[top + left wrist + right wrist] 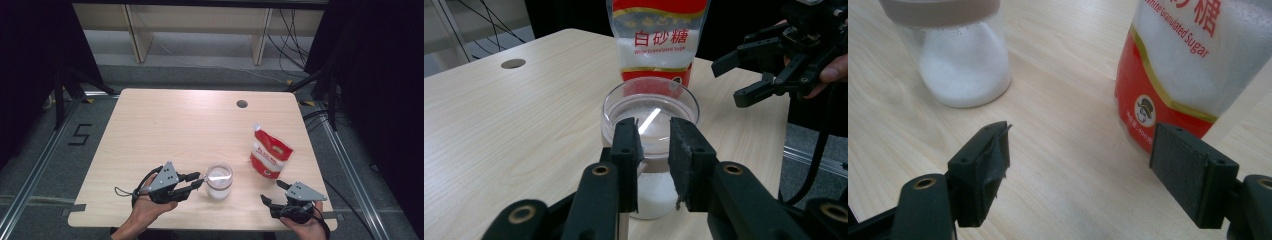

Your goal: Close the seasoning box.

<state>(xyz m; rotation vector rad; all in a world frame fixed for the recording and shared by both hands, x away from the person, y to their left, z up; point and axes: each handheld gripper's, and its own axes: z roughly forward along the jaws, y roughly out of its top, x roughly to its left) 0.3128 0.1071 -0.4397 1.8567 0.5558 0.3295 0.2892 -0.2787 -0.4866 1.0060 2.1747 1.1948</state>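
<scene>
Wooden table [165, 130], white granulated sugar pouch [270, 152] stood upright right of centre, glass jar [219, 181] part-filled with sugar placed near the front edge, left gripper [199, 181] held at its rim, jaws slightly parted, nothing pinched, right gripper [272, 192] held apart, jaws spread wide.

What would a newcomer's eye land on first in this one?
Probably the red and white sugar bag, standing upright toward the right of the table as the brightest thing there. Next, the clear glass jar near the front edge, with white sugar in its bottom and a spoon lying across its mouth. The left gripper sits right at the jar with its jaws slightly apart, while the right gripper rests open in front of the bag.
</scene>
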